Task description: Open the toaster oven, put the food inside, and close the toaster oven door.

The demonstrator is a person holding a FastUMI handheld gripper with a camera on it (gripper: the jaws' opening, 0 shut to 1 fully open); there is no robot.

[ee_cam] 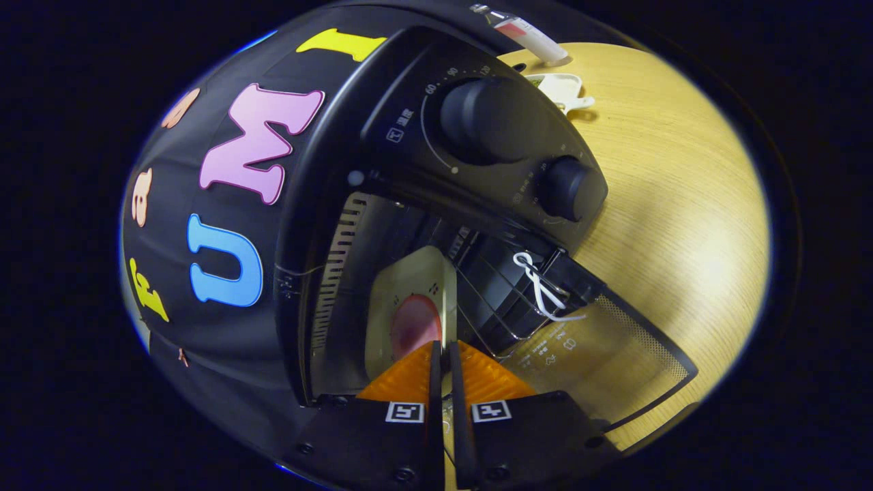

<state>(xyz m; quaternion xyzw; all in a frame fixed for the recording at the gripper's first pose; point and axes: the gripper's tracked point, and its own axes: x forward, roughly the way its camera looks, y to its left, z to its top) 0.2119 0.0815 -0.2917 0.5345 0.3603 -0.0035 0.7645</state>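
Observation:
The black toaster oven [382, 88] stands with its glass door [607, 348] swung down open, and the view is rolled sideways. My gripper [443, 346] is shut on the thin rim of a cream plate [409, 279], whose edge runs between the two fingers. A round reddish piece of food [415, 326] lies on the plate just ahead of the fingertips. The plate reaches into the oven's cavity, beside the wire rack [505, 300]. Ribbed vents [334, 273] on the inner wall show beyond the plate.
Two black knobs [487, 119] [566, 187] sit on the oven's control panel. A white cord [542, 290] hangs by the door hinge. The oven rests on a light wooden table [668, 204]; a white dish [563, 88] and a tube [525, 31] lie beyond it.

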